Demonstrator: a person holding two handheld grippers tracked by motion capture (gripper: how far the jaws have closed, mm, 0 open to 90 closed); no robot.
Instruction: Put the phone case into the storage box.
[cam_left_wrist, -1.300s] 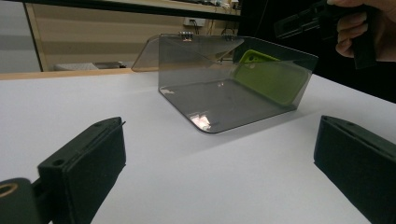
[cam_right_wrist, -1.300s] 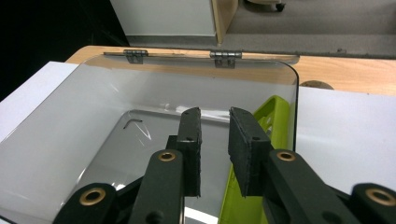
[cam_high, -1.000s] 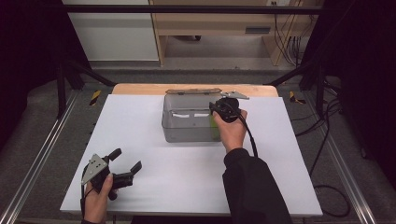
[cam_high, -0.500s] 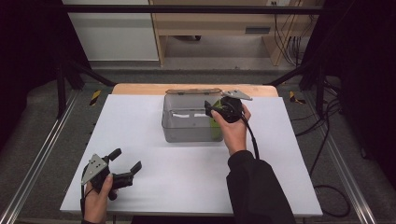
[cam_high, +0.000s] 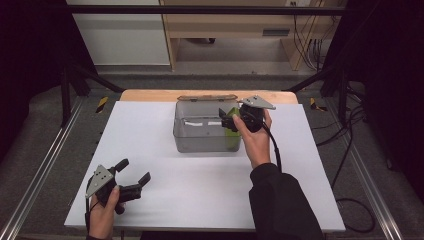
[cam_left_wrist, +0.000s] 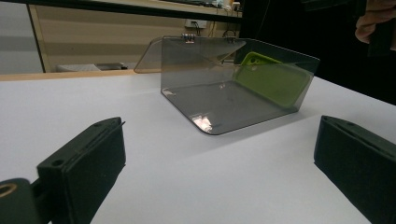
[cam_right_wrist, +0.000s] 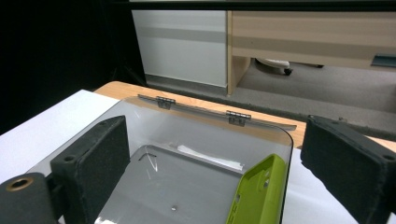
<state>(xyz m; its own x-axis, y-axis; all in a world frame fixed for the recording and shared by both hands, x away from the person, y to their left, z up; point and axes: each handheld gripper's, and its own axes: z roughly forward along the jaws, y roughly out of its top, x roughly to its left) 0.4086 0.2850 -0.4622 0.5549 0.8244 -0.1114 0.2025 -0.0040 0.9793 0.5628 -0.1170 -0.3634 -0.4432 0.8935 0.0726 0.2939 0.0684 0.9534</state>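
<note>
The right claw (cam_high: 226, 118) has just been opening, empty, above the green phone case (cam_right_wrist: 259, 196) leaning inside the clear box (cam_high: 200, 142).

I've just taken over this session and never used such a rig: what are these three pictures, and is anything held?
A person holds a two-jaw claw in each hand at a white table. The high view looks down from above; the other two pictures come from cameras riding on each claw, looking along its black jaws. The left claw rests open near the table's front. The right claw hangs over a clear box with its hinged lid folded back. Its jaws have just been opening and hold nothing. A green phone case leans against the box's inner wall.
</note>
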